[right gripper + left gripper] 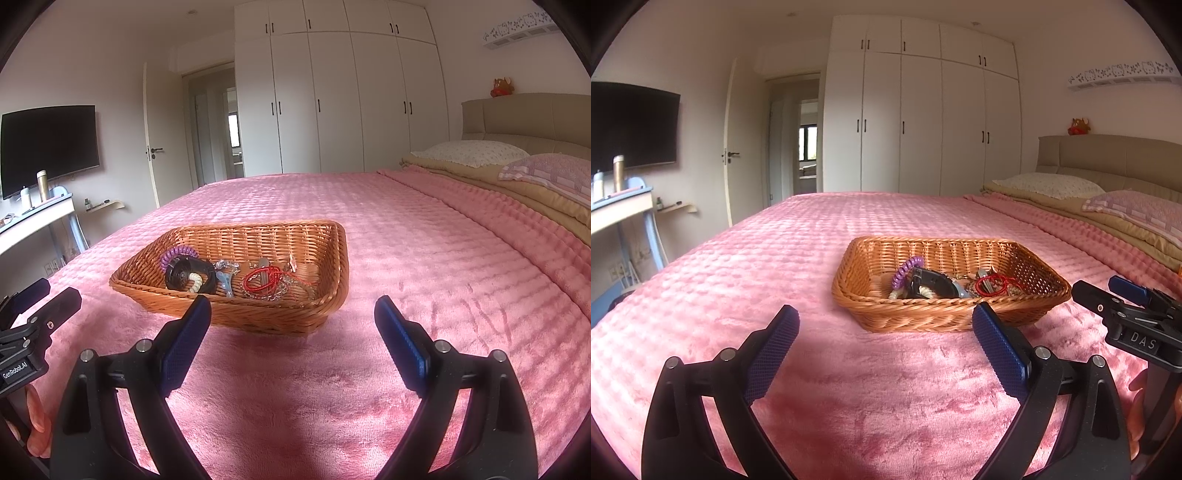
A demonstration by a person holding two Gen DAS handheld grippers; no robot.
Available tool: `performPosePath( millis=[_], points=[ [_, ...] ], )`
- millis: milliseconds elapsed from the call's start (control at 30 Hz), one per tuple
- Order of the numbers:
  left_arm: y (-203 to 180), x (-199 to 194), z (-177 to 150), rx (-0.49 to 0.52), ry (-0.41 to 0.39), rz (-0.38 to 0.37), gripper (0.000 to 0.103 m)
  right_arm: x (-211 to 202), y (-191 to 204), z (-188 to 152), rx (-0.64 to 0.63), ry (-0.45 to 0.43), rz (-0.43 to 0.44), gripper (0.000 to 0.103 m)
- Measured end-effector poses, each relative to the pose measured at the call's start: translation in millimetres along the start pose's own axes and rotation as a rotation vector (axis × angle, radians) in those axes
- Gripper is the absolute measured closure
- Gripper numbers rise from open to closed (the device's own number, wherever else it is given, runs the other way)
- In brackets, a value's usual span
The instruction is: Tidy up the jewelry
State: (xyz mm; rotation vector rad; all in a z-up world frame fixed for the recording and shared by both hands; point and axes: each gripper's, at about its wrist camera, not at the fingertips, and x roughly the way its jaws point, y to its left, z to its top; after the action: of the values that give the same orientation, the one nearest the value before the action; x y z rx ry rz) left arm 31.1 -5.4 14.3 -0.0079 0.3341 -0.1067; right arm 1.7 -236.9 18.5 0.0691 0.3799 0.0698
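Basket (951,314), woven wicker, sits on pink bed cover (812,387), just ahead of both grippers. Inside it: purple coil band (905,271), black strap item (931,284), cream coil band (195,283), red cord bracelet (260,278), clear bead strand (273,295), all in a loose heap. Left hand-held gripper (886,343) jaws wide, nothing btwn them. Right hand-held gripper (291,332) also wide, nothing held. Both hover over bed cover, short of basket.

Bare blanket (295,387) lies before both grippers; only the basket (258,317) rim stands ahead, its top open.
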Motion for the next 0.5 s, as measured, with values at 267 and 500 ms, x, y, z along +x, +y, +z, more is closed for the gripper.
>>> performPosePath(
  millis=[267,500],
  points=[
    [-0.9,-0.4,0.3,0.006,-0.002,0.002,0.011,-0.4,0.3,-0.3,-0.002,0.002,-0.002,0.017],
    [-1.2,-1.5,0.1,0.009,-0.005,0.005,0.011,-0.3,0.5,0.4,-0.002,-0.001,-0.001,0.017]
  ],
)
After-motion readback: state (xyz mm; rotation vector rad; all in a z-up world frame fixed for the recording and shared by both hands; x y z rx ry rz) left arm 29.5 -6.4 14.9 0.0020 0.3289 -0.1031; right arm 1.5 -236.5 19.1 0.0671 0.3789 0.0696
